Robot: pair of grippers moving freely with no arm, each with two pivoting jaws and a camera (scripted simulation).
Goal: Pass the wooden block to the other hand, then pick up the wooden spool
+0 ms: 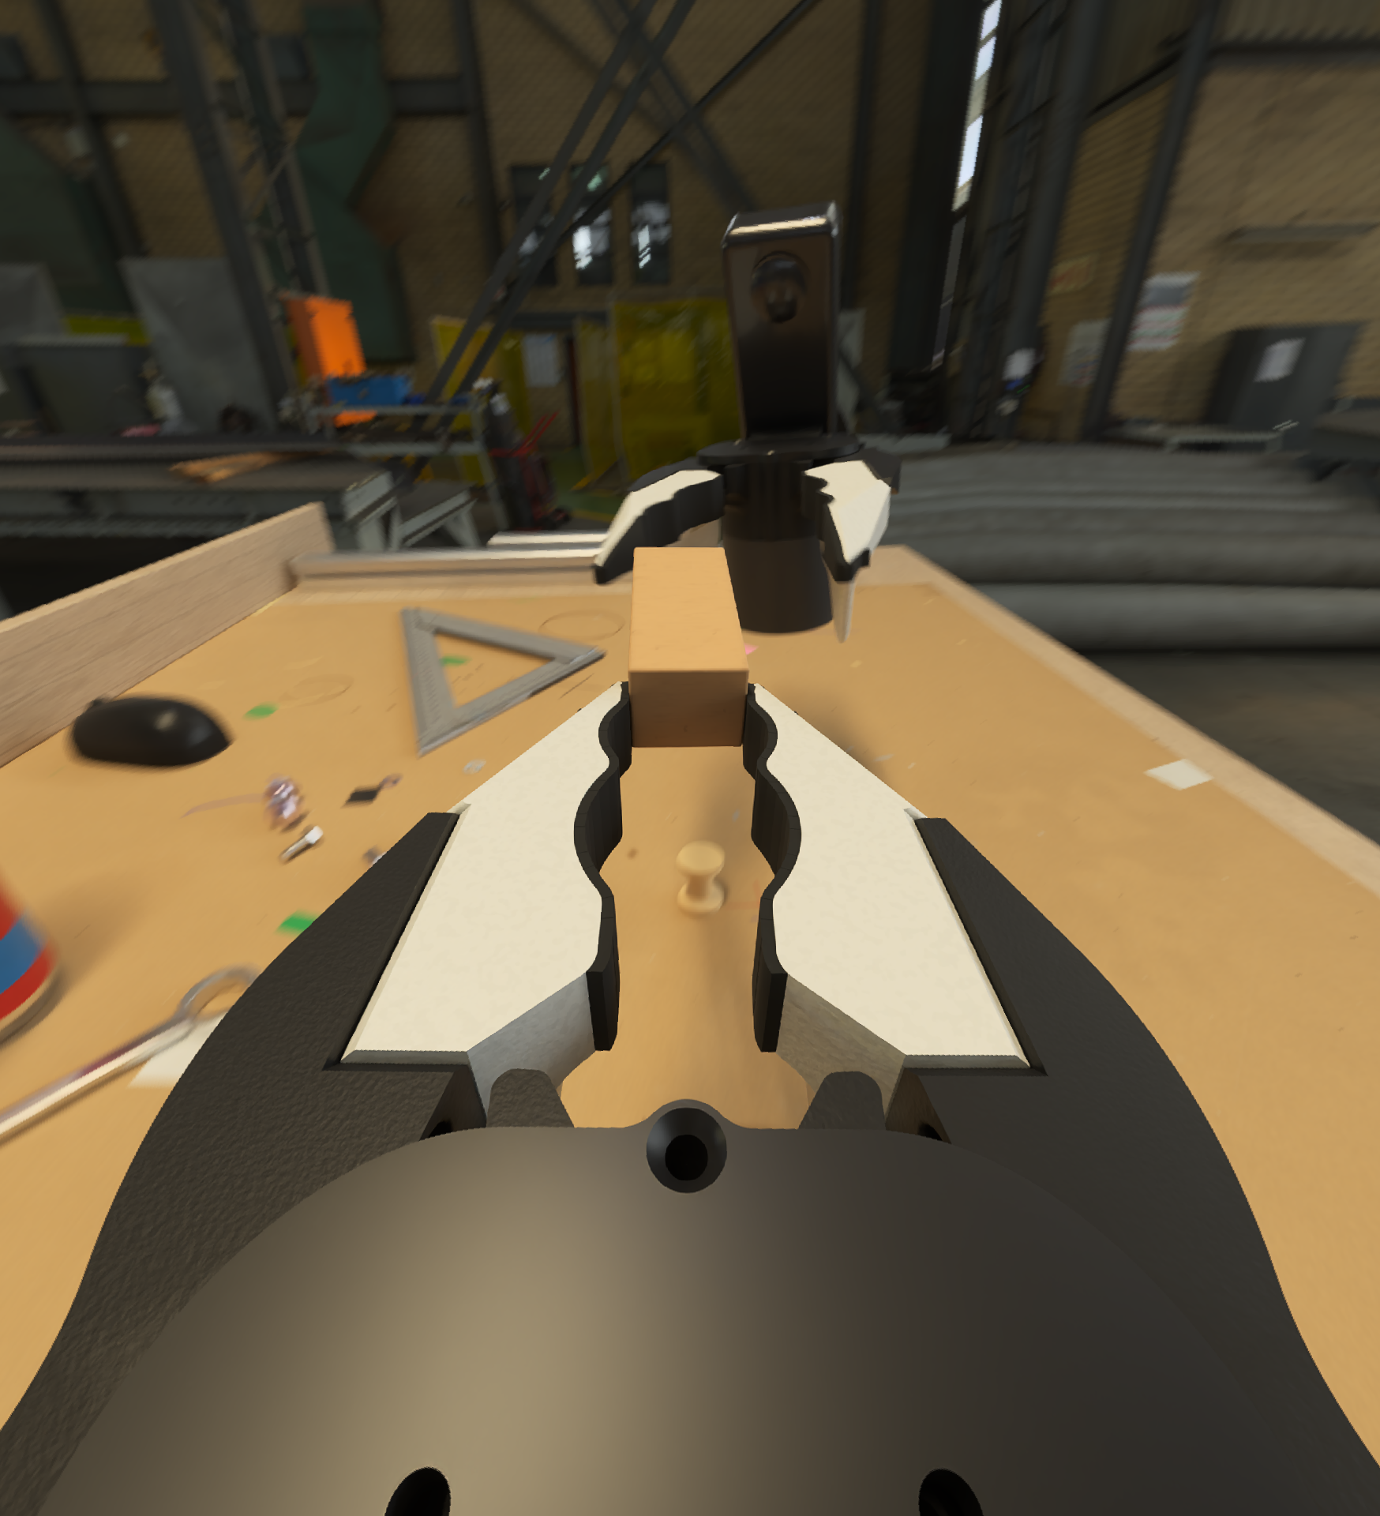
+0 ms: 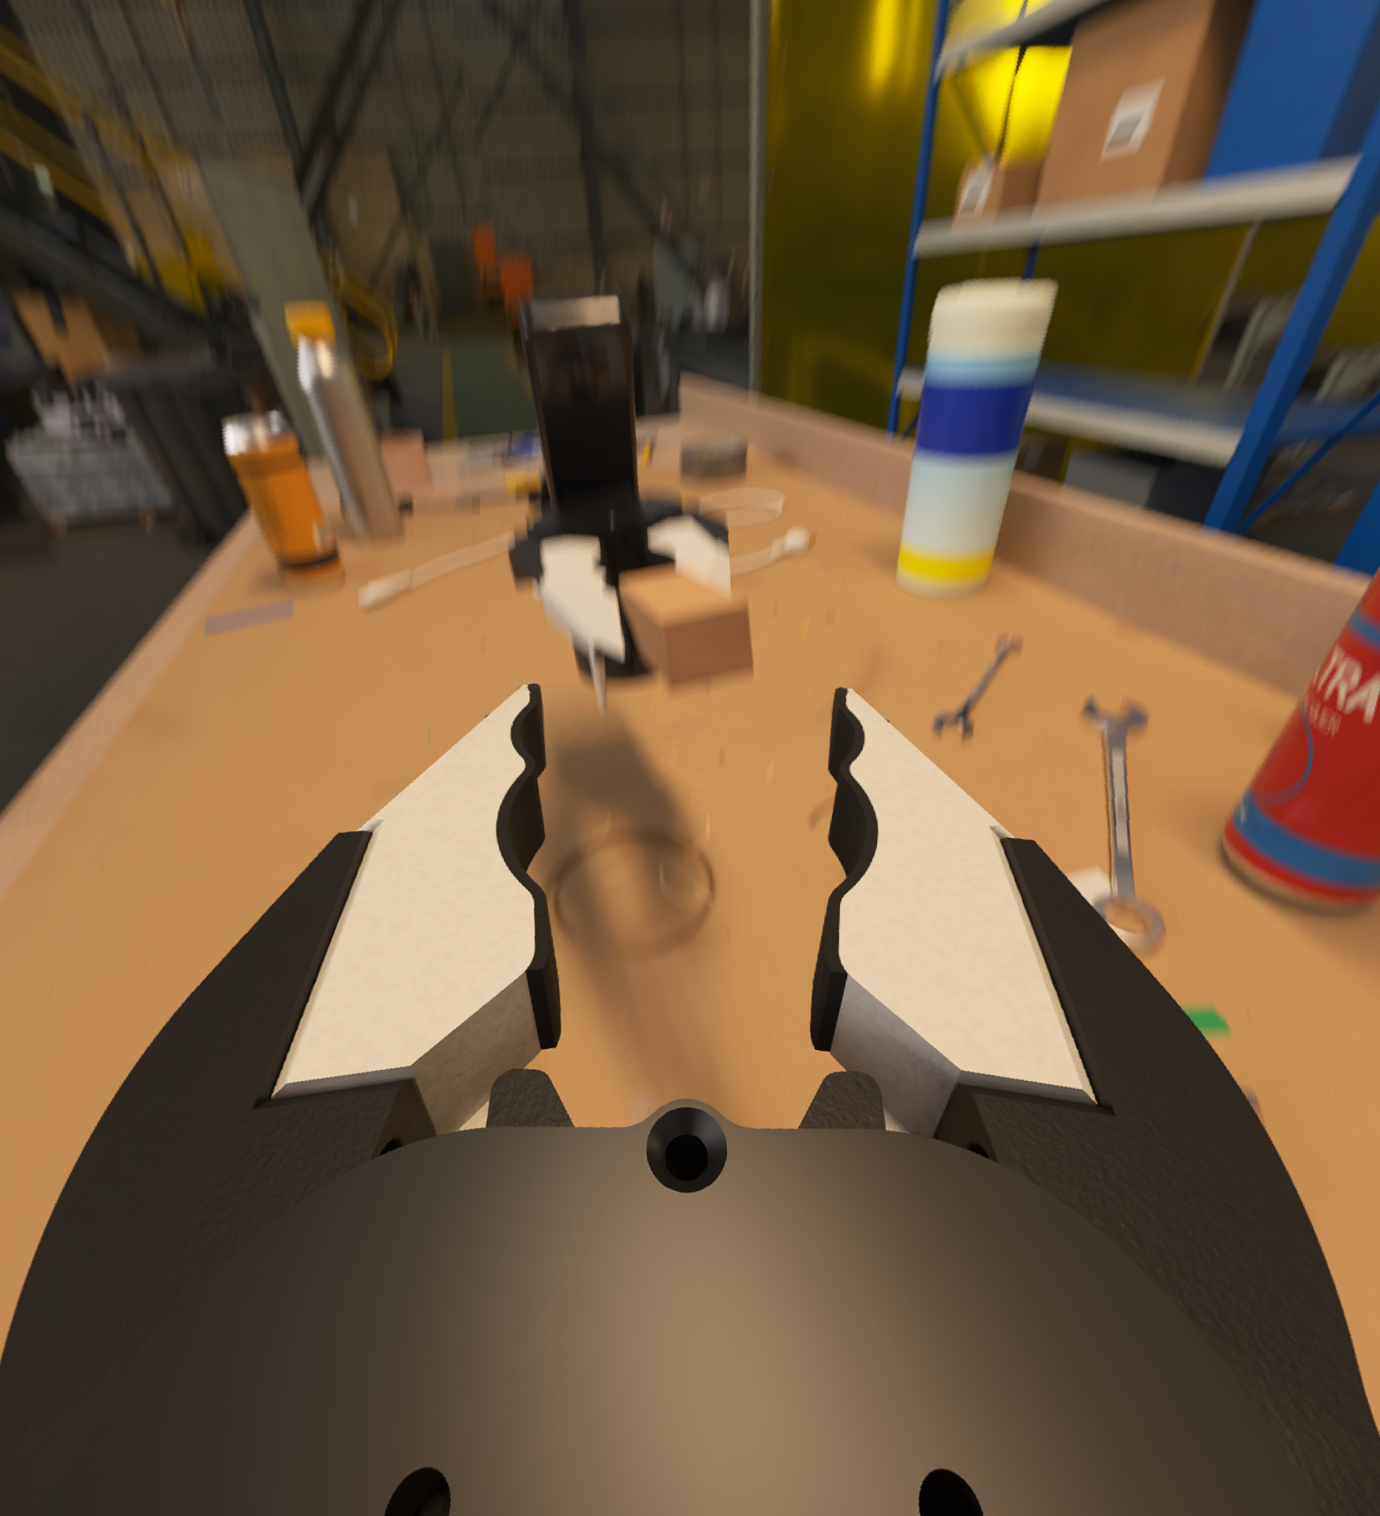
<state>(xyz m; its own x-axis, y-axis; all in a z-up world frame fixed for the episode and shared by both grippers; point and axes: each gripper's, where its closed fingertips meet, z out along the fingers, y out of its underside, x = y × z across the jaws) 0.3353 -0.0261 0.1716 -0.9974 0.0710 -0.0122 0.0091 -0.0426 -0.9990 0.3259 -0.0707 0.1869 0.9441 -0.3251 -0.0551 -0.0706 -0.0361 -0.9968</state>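
Observation:
My left gripper (image 1: 687,697) is shut on the wooden block (image 1: 685,648), a tan bar held at the fingertips above the table and pointing forward. The wooden spool (image 1: 701,878), small and pale, stands on the table below, seen between my left fingers. My right gripper (image 1: 752,566) faces the block's far end with its jaws spread. In the right wrist view, my right gripper (image 2: 687,697) is open and empty. The block (image 2: 691,627) shows ahead of it, a short way off, held by the left gripper (image 2: 654,632).
On the wooden table (image 1: 998,820) lie a black mouse (image 1: 149,730), a grey set square (image 1: 490,673), small screws and wrenches (image 2: 1117,812). A red can (image 2: 1359,738), a striped cylinder (image 2: 974,443), an orange cup (image 2: 281,492) and a silver bottle (image 2: 342,443) stand around. A low board (image 1: 96,623) edges the table.

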